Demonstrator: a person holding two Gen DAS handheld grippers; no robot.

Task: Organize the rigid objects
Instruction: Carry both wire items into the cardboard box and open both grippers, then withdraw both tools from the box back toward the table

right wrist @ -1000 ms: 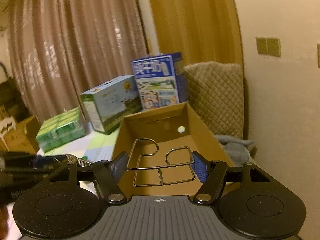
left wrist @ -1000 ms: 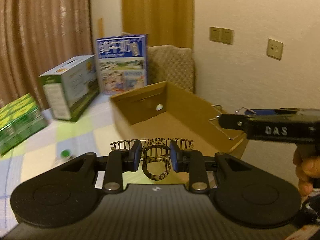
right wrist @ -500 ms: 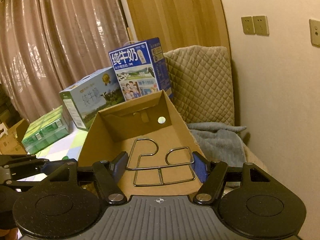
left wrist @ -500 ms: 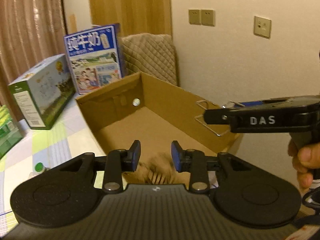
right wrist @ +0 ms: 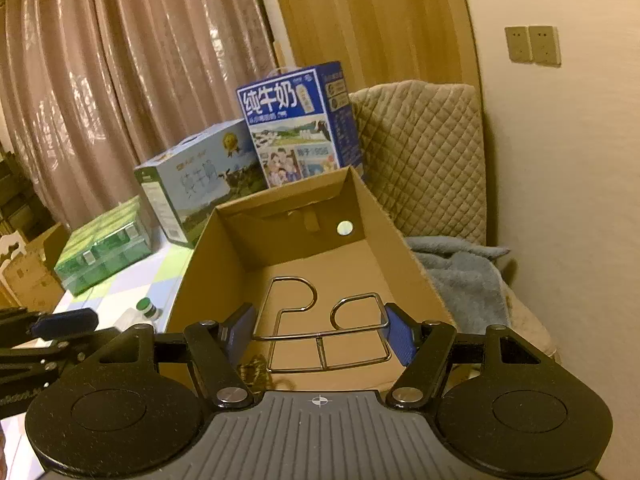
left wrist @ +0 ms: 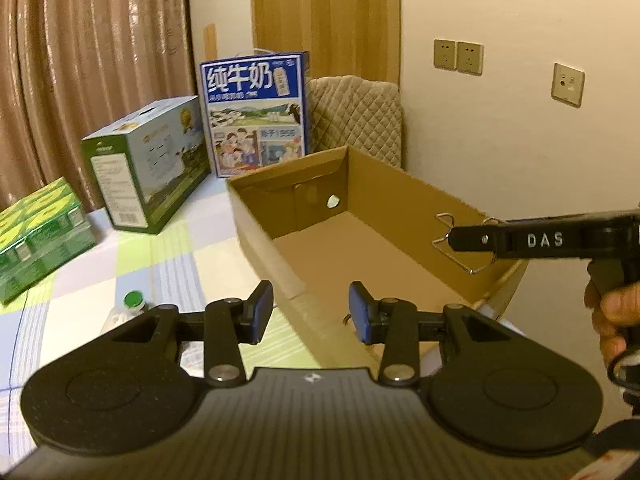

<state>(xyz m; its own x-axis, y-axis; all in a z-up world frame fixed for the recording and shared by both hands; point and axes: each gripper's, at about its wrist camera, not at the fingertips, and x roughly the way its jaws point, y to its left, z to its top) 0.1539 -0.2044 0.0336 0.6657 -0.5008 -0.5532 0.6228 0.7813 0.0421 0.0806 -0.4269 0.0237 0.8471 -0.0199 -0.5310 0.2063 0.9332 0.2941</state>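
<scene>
From your left wrist view, your left tongs [left wrist: 310, 312] stand spread with nothing between the blue pads; they have just been opening, so the drop on this side looks done. They hover over the near wall of the cardboard box [left wrist: 260, 224], which sits on the checked bench [left wrist: 168, 264]. At the right edge your right tongs [left wrist: 464, 240] reach in over the box's far side, pinching the wire rack [left wrist: 444, 236], with your hand [left wrist: 612, 320] on the grip below. A small green-capped bottle [left wrist: 132, 302] lies on the bench left of the box, and the milk cartons stand behind it.

From your right wrist view, the right tongs [right wrist: 320, 330] pinch the wire rack [right wrist: 324, 332] by its two sides, held level above the floor of the box [right wrist: 304, 284]. A dark patterned hair claw [right wrist: 252, 368] lies just visible inside the box near the front wall, mostly hidden behind the left pad.

You are on the placing step for the rack. Next, I judge, you lower it until it rests on the box floor beside the claw, then spread the right tongs and lift clear. The bottle on the bench probably remains to be gathered by the left tongs.
</scene>
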